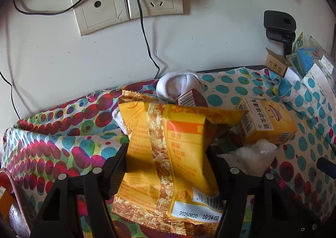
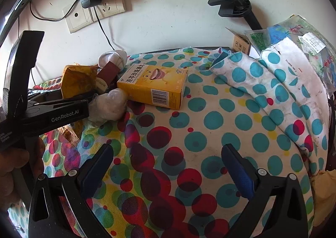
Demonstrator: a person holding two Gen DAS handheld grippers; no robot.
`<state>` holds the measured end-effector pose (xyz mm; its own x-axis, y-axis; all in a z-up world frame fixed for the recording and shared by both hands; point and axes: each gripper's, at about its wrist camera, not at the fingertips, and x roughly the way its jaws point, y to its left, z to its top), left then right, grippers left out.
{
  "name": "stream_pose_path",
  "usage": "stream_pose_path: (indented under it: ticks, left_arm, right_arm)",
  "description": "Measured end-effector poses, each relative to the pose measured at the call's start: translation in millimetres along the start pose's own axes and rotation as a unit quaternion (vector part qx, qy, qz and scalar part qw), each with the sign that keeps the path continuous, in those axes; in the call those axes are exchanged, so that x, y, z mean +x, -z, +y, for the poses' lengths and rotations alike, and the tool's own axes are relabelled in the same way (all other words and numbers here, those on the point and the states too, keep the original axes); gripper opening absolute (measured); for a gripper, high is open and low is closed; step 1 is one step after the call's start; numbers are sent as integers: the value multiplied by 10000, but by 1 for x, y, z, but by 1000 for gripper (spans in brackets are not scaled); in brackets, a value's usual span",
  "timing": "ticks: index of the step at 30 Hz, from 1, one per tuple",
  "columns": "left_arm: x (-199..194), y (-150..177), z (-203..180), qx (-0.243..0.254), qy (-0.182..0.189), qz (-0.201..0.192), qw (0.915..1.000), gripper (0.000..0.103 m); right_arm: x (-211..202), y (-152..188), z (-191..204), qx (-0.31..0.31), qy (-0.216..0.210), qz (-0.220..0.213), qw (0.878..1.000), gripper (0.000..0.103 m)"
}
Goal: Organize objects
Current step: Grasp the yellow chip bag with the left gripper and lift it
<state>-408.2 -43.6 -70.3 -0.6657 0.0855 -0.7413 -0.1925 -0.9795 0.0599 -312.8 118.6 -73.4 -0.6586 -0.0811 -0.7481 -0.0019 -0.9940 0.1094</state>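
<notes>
A yellow snack bag (image 1: pixel 168 154) lies on the dotted cloth (image 1: pixel 52 154), and my left gripper (image 1: pixel 168 155) is shut on it, one pad on each side edge; the bag creases at its right side. The right wrist view shows that left gripper (image 2: pixel 63 107) from the side, with the bag (image 2: pixel 77 82) sticking out beyond it. Beside the bag lie a yellow medicine box (image 2: pixel 155 86), a small brown box (image 2: pixel 107 76), a white rolled sock (image 2: pixel 113 57) and a clear plastic wad (image 2: pixel 109 105). My right gripper (image 2: pixel 168 154) stands open above bare cloth, nothing between its fingers.
The wall behind carries sockets (image 1: pixel 126 4) with a black adapter and hanging cables. A black clamp mount (image 2: pixel 231 0), a small cardboard box (image 2: pixel 241 45) and a heap of plastic bags (image 2: pixel 304 44) on bunched cloth fill the far right. A hand (image 2: pixel 16 166) holds the left gripper.
</notes>
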Motion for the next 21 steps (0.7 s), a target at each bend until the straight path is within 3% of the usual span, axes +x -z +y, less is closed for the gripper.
stream_pose_path:
  ticks: [11,21]
  left_arm:
    - [-48,6,18,-419,-102,-323,9985,62]
    - [-133,51,55,-737,-547,-560,9942,62]
  right_arm:
    - [3,0,1,-67,94,54,9999,102]
    - [6,0,9,-318,276,202,9989,102]
